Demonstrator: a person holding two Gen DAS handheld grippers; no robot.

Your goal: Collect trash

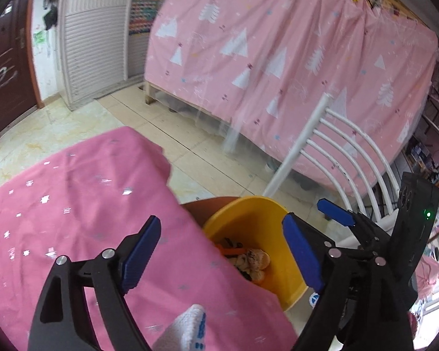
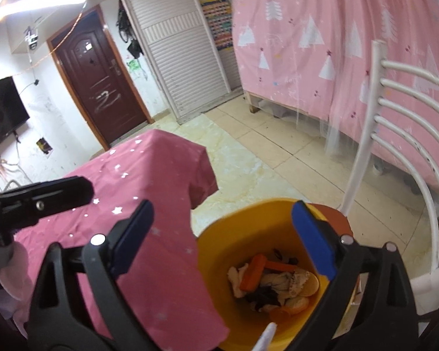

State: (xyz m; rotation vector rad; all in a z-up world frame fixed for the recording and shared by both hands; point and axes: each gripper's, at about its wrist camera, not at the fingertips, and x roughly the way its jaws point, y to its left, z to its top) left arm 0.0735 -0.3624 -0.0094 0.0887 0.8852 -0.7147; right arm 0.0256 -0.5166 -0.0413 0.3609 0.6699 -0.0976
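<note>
We note the right gripper (image 2: 219, 239) with its blue-padded fingers spread wide and nothing between them; it hangs directly above the yellow bin (image 2: 219, 251), whose mouth shows in the gap between the fingers. The left gripper (image 1: 222, 251) is likewise spread and holds nothing; it sits over the bin's table-side rim, one finger above the pink tablecloth (image 1: 73, 204), the other above the bin's far wall. In the left wrist view the right gripper appears just beyond the bin, to its right.

Inside the bin, at the bottom, we see the trash (image 2: 275, 283): an orange brush-like piece (image 2: 253, 273), crumpled pale paper, dark scraps and orange peel-like bits. A white strip (image 2: 266, 336) crosses the bin's near rim; what it is, we cannot tell.

The bin stands touching the draped edge of the tablecloth. Just behind the bin is a white slatted chair (image 2: 395, 122). Well beyond the bin: pink tree-print curtain (image 2: 322, 44), white louvred panel (image 2: 178, 55), dark brown door (image 2: 99, 79).
</note>
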